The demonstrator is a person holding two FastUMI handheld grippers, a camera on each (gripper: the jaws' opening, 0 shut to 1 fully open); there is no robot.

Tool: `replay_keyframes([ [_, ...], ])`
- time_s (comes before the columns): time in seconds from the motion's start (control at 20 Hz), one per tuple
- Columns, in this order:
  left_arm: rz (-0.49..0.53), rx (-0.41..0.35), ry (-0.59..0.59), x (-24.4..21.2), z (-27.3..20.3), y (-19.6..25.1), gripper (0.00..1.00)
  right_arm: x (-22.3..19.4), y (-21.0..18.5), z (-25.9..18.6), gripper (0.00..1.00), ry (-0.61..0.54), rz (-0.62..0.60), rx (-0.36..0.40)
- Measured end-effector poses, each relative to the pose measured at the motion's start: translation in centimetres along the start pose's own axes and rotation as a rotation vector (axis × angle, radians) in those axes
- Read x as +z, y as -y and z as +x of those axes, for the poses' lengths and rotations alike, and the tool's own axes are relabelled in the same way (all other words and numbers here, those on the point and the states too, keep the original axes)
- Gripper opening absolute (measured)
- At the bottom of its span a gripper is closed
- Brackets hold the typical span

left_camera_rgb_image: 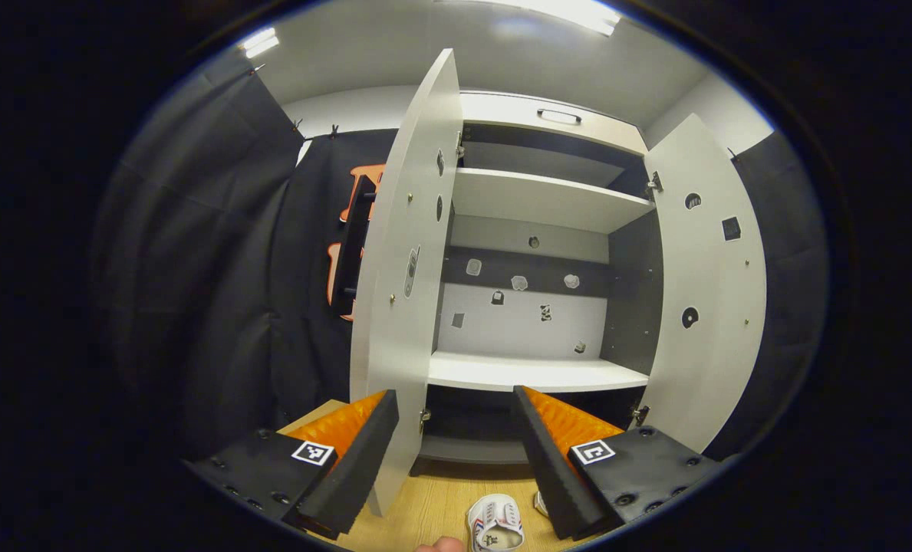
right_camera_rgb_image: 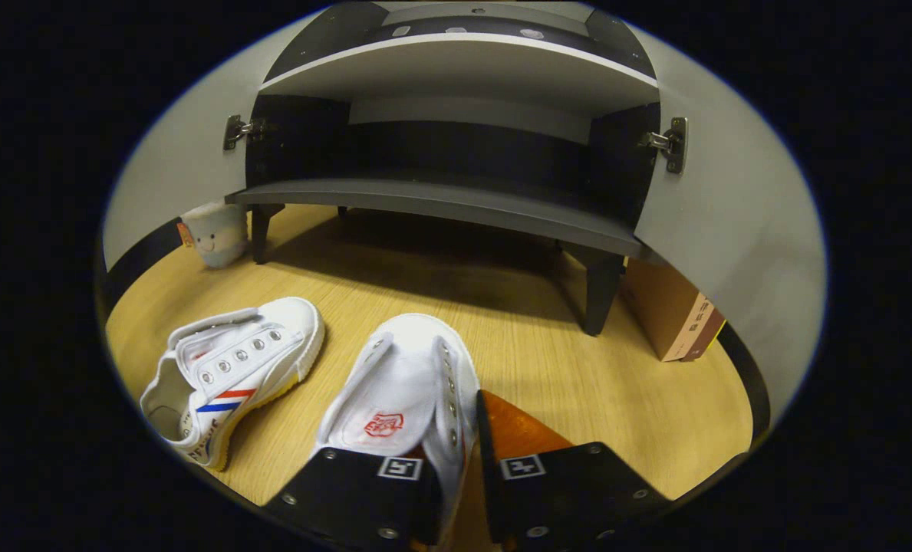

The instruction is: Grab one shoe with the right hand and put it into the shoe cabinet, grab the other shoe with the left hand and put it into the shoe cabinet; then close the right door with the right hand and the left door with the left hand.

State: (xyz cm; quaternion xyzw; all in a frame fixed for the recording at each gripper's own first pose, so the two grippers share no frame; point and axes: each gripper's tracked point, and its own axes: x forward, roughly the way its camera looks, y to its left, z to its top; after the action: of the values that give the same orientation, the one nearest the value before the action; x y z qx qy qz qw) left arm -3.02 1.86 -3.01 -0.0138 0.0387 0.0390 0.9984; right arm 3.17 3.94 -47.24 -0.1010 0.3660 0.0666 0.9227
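Right gripper [right_camera_rgb_image: 462, 460] is clenched on the side wall of the near white canvas shoe [right_camera_rgb_image: 406, 391], one finger inside the opening, one outside; the pinch is thin, so the shoe could twist or slip free as it rises toward the shoe cabinet [right_camera_rgb_image: 456, 203]; the bottom shelf sits low, and a drooping toe might clip its front edge. The other shoe [right_camera_rgb_image: 225, 368] lies on the wooden floor [right_camera_rgb_image: 578, 368] just left, tipped on its side. Left gripper [left_camera_rgb_image: 456, 452] hangs released, holding nothing, facing the open cabinet; the left door [left_camera_rgb_image: 409, 253] stands near its left finger, an easy thing to bump.
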Motion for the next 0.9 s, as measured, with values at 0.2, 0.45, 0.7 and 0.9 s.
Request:
replay_keyframes([
  [0.2, 0.002, -0.015, -0.011, -0.6, -0.1, 0.5, 0.96, 0.6, -0.9, -1.1, 0.01, 0.022, 0.006, 0.006],
  [0.45, -0.015, -0.071, -0.001, -0.9, 0.6, 2.1, 0.96, 7.8, 0.0, -9.1, 0.01, 0.169, 0.086, -0.022],
  [0.7, -0.055, -0.131, 0.003, -1.2, 1.1, 3.5, 0.99, 20.7, 1.8, -17.8, 0.01, 0.372, 0.069, -0.036],
  [0.9, -0.047, -0.131, 0.016, -1.4, 1.1, 3.5, 0.96, 31.7, 3.7, -19.9, 0.01, 0.469, 0.081, -0.058],
])
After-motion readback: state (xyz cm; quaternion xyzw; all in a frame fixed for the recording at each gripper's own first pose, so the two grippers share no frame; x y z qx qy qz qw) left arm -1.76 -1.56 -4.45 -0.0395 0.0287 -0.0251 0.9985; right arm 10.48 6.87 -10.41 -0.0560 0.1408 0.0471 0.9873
